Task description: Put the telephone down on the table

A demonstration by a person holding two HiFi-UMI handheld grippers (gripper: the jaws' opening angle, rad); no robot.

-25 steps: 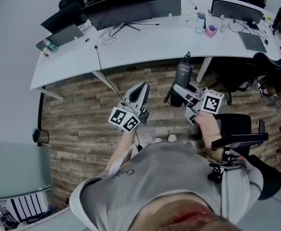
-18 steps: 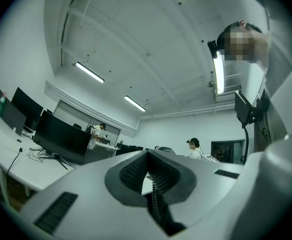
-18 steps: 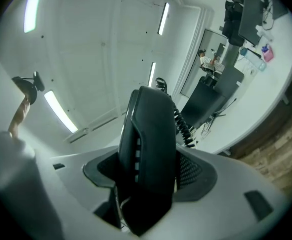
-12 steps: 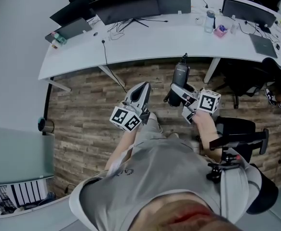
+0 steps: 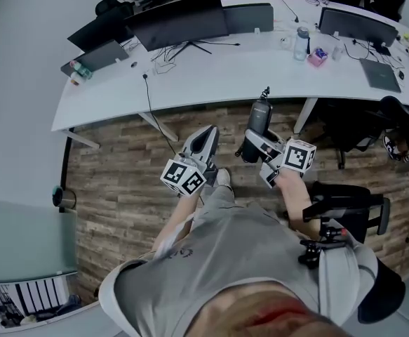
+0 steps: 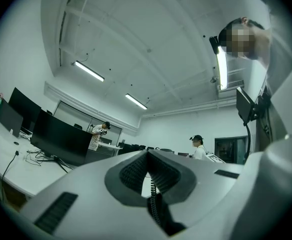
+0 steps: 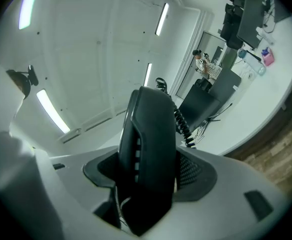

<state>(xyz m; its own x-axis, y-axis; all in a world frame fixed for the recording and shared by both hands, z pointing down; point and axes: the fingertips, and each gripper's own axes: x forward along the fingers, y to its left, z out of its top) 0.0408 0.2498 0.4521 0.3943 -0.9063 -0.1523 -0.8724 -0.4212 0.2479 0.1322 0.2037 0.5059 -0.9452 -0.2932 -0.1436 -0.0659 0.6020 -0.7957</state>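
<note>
The black telephone [image 5: 258,118] is held upright in my right gripper [image 5: 260,144], above the wooden floor and short of the white curved table [image 5: 211,69]. In the right gripper view the jaws are shut on the telephone [image 7: 151,154], and its coiled cord [image 7: 183,126] runs down its right side. My left gripper [image 5: 205,133] is beside it on the left, pointing up and away. In the left gripper view the tips of the left gripper [image 6: 147,156] meet, and a stretch of coiled cord [image 6: 154,204] sits in the gap just behind them.
The table carries dark monitors [image 5: 179,20], a laptop [image 5: 381,74], a bottle [image 5: 302,42] and loose cables. A black office chair [image 5: 344,202] stands close at my right. Other people stand far off in both gripper views.
The head view has shifted a little, and the table now sits slightly lower and to the left. A foot has stepped forward. Both grippers keep their hold and pose.
</note>
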